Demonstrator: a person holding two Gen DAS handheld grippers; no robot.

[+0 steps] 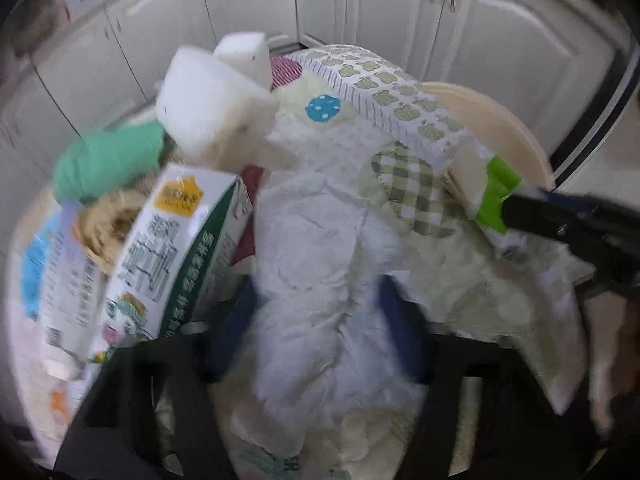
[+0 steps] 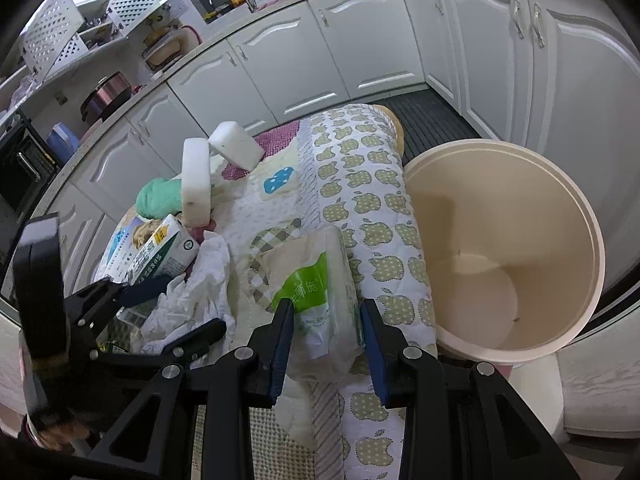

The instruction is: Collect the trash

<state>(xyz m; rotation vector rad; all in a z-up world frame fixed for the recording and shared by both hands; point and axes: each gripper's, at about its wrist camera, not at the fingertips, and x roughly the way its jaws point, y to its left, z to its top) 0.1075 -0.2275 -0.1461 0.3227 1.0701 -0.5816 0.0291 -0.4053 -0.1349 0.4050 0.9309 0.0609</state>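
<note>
Flanking quilt edge (image 2: 376,216) (right): bin (image 2: 576,344)

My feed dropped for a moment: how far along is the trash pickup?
Done: nothing; the beige bin looks empty. In hand: right gripper clamps the tissue pack; left gripper straddles the crumpled paper. Left: two foam blocks, milk carton, green wad.

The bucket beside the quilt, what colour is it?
The bucket is plain cream-beige, inside and out; the right wrist view shows it best.
</note>
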